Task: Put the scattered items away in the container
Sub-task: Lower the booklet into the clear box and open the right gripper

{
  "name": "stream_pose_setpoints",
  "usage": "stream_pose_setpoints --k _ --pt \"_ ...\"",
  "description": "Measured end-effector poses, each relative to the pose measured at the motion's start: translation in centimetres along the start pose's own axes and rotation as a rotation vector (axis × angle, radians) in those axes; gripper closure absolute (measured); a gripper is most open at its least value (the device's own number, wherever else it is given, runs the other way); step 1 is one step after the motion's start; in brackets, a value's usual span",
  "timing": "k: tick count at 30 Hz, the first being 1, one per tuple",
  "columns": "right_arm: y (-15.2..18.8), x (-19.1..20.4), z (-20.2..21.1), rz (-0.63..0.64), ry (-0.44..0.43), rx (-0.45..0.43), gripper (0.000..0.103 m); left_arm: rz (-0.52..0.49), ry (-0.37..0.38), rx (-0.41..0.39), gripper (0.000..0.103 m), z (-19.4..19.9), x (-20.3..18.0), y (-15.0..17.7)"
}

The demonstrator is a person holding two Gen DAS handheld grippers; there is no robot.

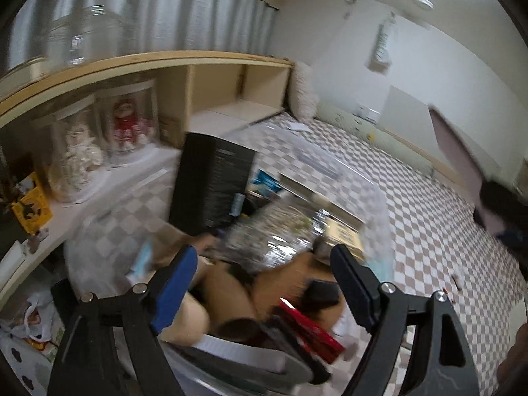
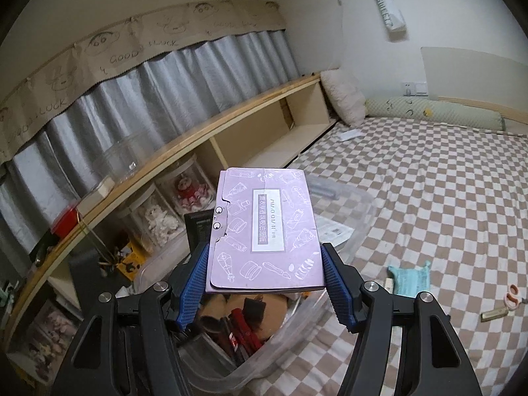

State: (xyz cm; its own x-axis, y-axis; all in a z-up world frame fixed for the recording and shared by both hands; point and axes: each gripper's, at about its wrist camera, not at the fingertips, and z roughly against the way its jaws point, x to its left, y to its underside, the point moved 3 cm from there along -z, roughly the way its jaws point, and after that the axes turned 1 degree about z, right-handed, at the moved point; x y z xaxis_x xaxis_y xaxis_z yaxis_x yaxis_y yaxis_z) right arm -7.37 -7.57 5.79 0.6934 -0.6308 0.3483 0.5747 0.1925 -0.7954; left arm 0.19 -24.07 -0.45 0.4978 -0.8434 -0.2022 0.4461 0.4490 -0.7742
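Right gripper (image 2: 265, 274) clamps flat lilac paper packet with white printed label (image 2: 264, 231) by its side edges, held over clear plastic storage bin (image 2: 297, 326) on checkered bedsheet (image 2: 429, 198). Left gripper (image 1: 264, 280) spread wide, empty, above cluttered bin interior; view blurred. Teal pouch (image 2: 411, 277) lies on sheet beside bin.

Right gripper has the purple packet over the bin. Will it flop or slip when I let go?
The purple packet looks flat and thin, probably light. It juts forward from the right gripper without sagging, so likely fairly stiff. Held only by its edges, it may slide; it should drop flat into the clear bin.
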Motion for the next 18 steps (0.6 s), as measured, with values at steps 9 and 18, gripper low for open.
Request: stream_pose_setpoints --k 9,18 --pt "1.3 2.9 -3.1 0.064 -0.048 0.077 0.036 0.066 -0.065 -0.052 0.020 1.1 3.5 -1.3" --pt "2.6 4.7 -5.6 0.091 -0.086 0.133 0.036 0.107 -0.100 -0.083 0.020 1.7 5.4 -2.0"
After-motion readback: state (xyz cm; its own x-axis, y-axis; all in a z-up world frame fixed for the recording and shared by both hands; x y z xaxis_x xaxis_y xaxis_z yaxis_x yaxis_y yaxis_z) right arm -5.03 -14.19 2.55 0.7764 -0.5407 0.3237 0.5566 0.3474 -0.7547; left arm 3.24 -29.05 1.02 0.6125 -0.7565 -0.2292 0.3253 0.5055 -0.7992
